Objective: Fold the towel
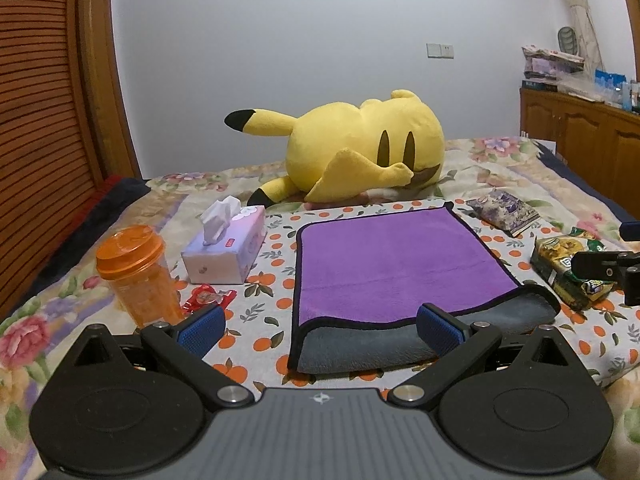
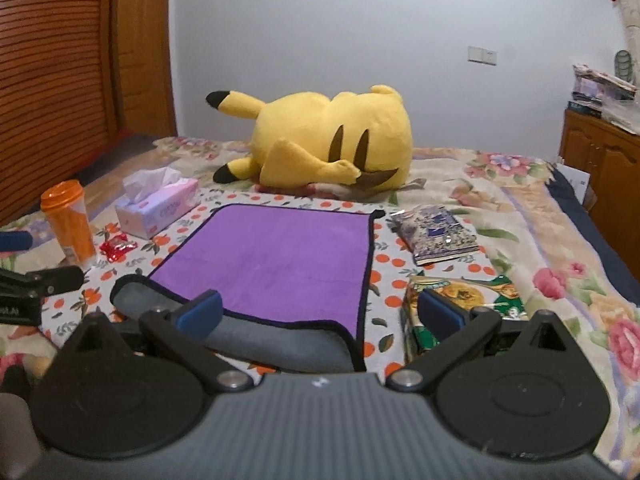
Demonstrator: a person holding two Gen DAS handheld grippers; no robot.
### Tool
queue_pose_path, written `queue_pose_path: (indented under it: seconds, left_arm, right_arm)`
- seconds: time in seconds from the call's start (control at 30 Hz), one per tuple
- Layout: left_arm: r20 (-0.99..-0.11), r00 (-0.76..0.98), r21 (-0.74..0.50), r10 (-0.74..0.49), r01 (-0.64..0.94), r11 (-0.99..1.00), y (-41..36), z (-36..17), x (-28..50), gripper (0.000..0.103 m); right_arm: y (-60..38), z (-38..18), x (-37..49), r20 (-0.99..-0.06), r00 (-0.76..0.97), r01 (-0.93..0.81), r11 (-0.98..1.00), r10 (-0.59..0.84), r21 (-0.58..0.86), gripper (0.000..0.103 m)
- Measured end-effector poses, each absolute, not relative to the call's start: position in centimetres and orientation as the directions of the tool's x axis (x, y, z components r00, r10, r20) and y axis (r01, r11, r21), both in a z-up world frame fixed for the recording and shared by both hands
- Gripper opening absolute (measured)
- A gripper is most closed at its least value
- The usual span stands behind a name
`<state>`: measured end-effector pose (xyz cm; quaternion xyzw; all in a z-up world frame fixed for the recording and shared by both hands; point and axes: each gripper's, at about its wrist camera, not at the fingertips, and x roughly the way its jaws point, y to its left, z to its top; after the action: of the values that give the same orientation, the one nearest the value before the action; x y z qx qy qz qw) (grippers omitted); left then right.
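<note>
Left wrist view — left gripper [image 1: 320,330] spread, holding nothing | right gripper [image 2: 320,314] spread too | purple towel [image 1: 394,264] on bed — folded over, grey underside showing along near edge

A pale, plain wall [image 1: 280,60] closes the back of the room, with a switch plate [image 1: 440,50] on it. A slatted wooden door [image 1: 36,120] stands at left, a wooden cabinet [image 1: 580,144] at right, and a bed [image 2: 500,200] with a floral cover fills the foreground.
</note>
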<state>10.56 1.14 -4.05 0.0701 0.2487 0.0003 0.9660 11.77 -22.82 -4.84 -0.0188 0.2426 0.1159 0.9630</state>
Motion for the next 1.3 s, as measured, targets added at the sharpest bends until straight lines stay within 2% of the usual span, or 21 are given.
queue_pose_path:
  seconds: [0.9,0.97,1.03,1.1,1.3]
  left_arm:
    - [-0.565,0.825,0.133,0.027,0.059,0.989,3.0,-6.8,16.9,0.103]
    - [-0.573,0.819,0.136,0.028,0.061,0.989,3.1,-7.1,17.3,0.103]
    - [-0.582,0.813,0.136,0.026,0.066,0.989,3.3,-7.3,17.8,0.103]
    - [-0.591,0.807,0.13,0.018,0.073,0.989,3.5,-7.4,18.1,0.103]
    - [-0.603,0.797,0.087,-0.022,0.094,0.992,4.1,-7.9,19.0,0.097]
  right_arm:
    - [-22.9,-7.8,17.8,-0.597,0.772,-0.273,0.962,0.218,-0.001,0.103]
    - [-22.9,-8.2,18.1,-0.611,0.761,-0.273,0.962,0.216,0.0,0.102]
    - [-22.9,-8.5,18.4,-0.627,0.748,-0.275,0.961,0.215,0.001,0.092]
    - [-22.9,-8.9,18.7,-0.646,0.732,-0.278,0.96,0.217,0.007,0.089]
    - [-22.8,-9.7,19.2,-0.674,0.706,-0.287,0.958,0.217,0.007,0.089]
